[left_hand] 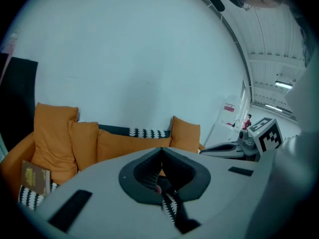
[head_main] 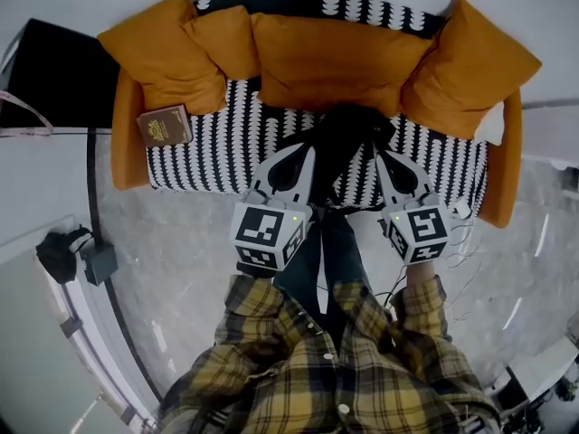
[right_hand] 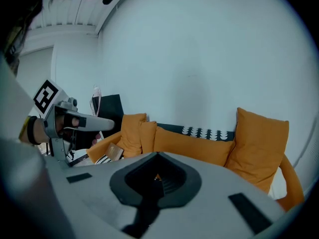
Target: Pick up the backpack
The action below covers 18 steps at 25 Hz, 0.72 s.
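Note:
The black backpack (head_main: 348,132) rests against the middle of a sofa (head_main: 208,152) that has a black-and-white patterned seat and orange cushions (head_main: 326,57). My left gripper (head_main: 301,156) reaches its left side and my right gripper (head_main: 385,157) its right side. Both point forward and downward. In the left gripper view the left gripper (left_hand: 160,152) is shut, with a black backpack strap (left_hand: 185,219) running out from between its jaws. In the right gripper view the right gripper (right_hand: 158,156) is likewise shut on a dark strap (right_hand: 144,214). Most of the pack's body is hidden from both gripper views.
A brown book (head_main: 165,127) lies on the sofa's left end. A black cabinet (head_main: 54,70) stands left of the sofa. A dark bag and a box (head_main: 72,256) sit on the floor at left. Loose cables (head_main: 461,233) trail near the sofa's right end.

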### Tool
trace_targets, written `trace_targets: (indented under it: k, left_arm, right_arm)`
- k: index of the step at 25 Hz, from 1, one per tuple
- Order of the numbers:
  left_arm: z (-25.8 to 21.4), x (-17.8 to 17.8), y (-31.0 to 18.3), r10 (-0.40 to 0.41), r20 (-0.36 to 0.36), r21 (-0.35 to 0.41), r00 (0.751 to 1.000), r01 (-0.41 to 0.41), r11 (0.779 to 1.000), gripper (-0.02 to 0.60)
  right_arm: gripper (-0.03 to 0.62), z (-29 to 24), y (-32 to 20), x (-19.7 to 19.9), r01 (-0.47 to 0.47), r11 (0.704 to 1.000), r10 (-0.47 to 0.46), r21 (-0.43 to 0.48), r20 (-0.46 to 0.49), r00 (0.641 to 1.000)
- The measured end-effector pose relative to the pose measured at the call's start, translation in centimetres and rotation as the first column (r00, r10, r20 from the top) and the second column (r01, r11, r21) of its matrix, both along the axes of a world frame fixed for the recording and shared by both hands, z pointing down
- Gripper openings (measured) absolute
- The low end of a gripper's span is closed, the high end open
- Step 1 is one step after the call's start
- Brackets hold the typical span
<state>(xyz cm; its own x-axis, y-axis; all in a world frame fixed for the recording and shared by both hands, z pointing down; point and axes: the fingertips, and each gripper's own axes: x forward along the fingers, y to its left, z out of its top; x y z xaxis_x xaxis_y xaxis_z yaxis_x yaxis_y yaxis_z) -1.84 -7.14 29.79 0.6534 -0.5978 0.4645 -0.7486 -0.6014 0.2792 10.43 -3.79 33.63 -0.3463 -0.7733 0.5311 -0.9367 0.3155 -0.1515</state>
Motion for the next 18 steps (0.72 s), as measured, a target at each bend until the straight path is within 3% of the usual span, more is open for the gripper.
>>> trace_targets:
  k: [18]
  left_arm:
    - [16.7,-2.6,2.1,-0.087,0.116,-0.177,0.989,0.107,0.978,0.018]
  right_arm:
    - [0.015,14.8,-0.8,0.1,0.077,0.987,-0.084,-0.143,-0.045,0.995]
